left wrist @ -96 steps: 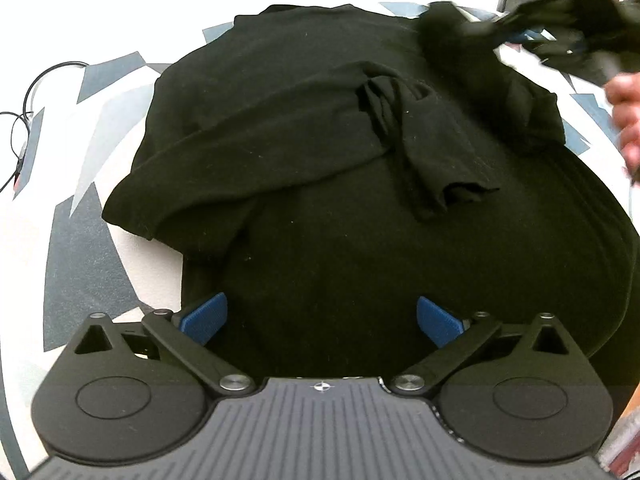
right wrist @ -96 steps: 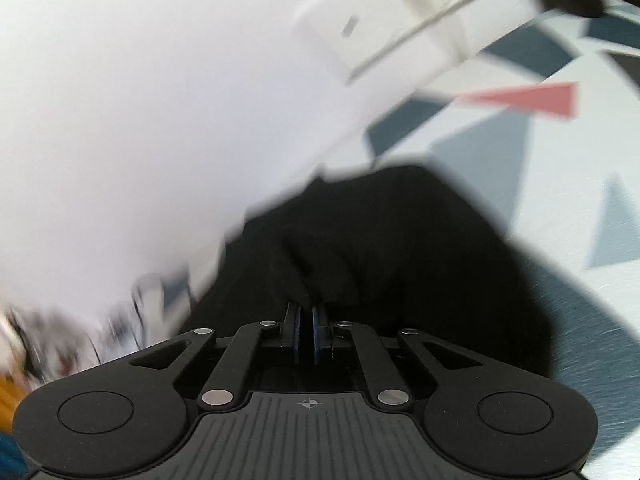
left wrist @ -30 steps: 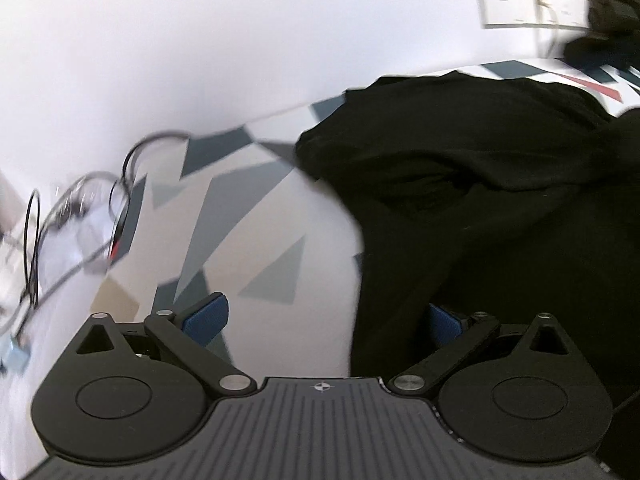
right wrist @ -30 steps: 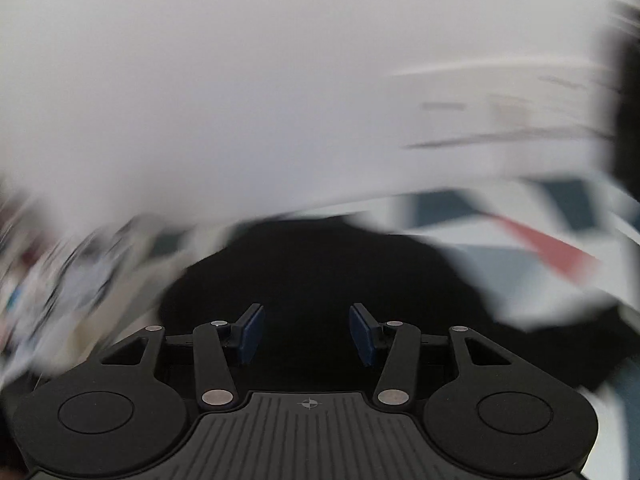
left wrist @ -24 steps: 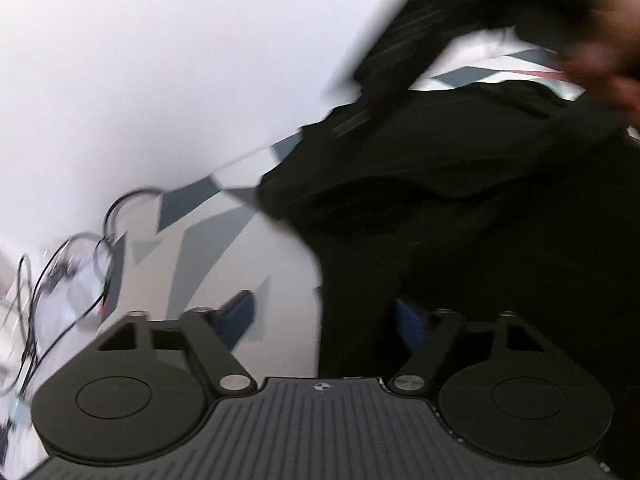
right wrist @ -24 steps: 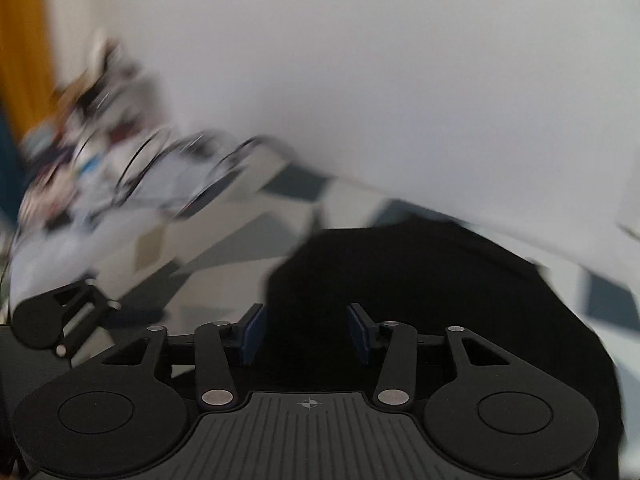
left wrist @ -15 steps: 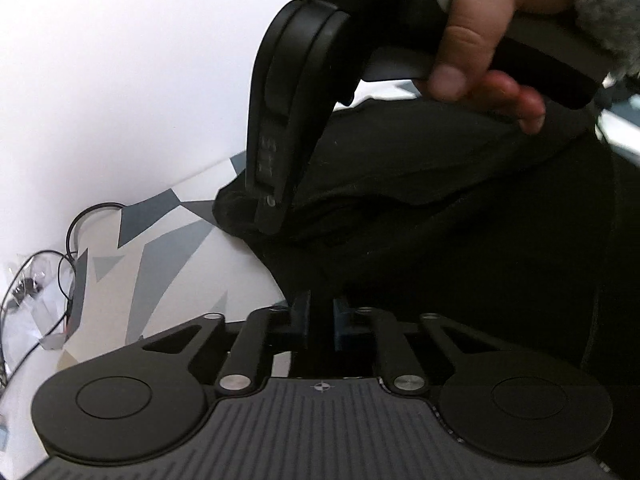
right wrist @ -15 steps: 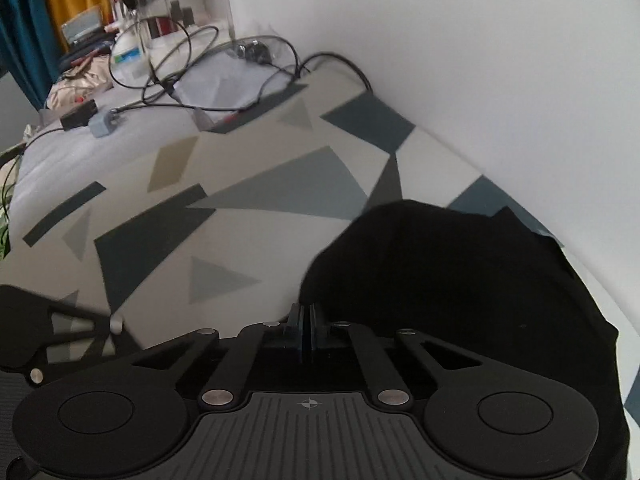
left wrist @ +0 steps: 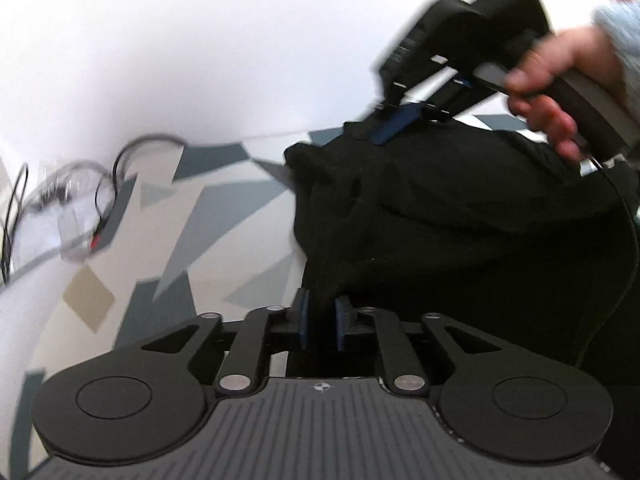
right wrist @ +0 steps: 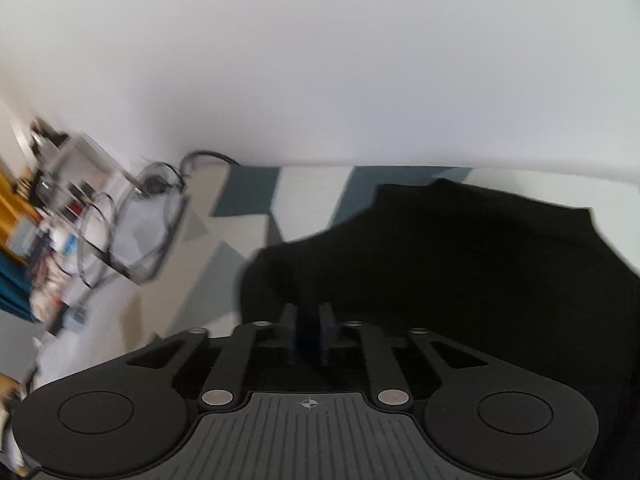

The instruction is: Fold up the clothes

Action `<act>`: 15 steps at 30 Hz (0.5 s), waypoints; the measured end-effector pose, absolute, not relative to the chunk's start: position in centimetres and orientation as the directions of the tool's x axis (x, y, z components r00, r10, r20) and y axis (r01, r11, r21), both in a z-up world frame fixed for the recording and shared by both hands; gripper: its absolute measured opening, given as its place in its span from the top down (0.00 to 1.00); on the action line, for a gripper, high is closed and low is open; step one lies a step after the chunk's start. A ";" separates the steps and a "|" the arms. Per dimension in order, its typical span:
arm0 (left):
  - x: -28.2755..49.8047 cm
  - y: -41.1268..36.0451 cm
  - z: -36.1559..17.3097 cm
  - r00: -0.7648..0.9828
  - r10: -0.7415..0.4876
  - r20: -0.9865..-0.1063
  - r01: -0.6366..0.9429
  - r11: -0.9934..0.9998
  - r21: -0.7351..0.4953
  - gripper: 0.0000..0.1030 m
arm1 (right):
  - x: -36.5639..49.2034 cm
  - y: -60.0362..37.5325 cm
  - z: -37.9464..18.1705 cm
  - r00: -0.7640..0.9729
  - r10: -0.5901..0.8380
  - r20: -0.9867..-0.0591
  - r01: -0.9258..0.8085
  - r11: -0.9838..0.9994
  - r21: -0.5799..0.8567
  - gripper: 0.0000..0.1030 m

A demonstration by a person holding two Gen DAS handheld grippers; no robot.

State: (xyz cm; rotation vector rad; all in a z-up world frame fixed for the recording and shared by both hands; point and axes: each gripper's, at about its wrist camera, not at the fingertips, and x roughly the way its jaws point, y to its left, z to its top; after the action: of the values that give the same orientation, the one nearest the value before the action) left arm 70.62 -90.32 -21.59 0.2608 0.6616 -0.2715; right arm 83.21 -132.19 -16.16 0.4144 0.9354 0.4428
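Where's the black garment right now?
In the left wrist view the black garment lies on the patterned sheet, right of the cables, its near edge between the left gripper pads.

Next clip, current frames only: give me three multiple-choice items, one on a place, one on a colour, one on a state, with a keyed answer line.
1. Where do the cables lie relative to the garment?
A. on top of it
B. left of it, near the wall
C. under it

2. What colour is the garment?
A. black
B. red
C. white

3. What sits between the left gripper's pads?
A. nothing
B. a cable
C. garment fabric

Answers: 1 B, the cables lie apart from the garment. 2 A, it is black throughout. 3 C, black cloth fills the left gripper, whose jaws are opening.
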 end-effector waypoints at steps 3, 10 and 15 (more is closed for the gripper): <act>70.3 -91.6 -21.7 0.768 -0.174 -0.616 0.379 0.899 0.219 0.83 | 83.6 -131.3 -15.7 0.517 0.557 -0.650 -0.228 0.822 0.523 0.79; 70.4 -92.3 -22.6 0.778 -0.161 -0.607 0.413 0.859 0.301 0.73 | 86.9 -126.4 -16.5 0.405 0.535 -0.741 -0.336 0.841 0.424 0.64; 70.1 -91.9 -22.7 0.802 -0.152 -0.577 0.408 0.846 0.344 0.52 | 89.1 -125.9 -17.9 0.249 0.586 -0.772 -0.354 0.796 0.490 0.75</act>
State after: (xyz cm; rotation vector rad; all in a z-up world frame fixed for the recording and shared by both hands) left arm 70.05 -91.90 -22.68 0.4777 0.5654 -0.3128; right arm 89.13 -125.86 -17.91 0.2340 1.1537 0.6478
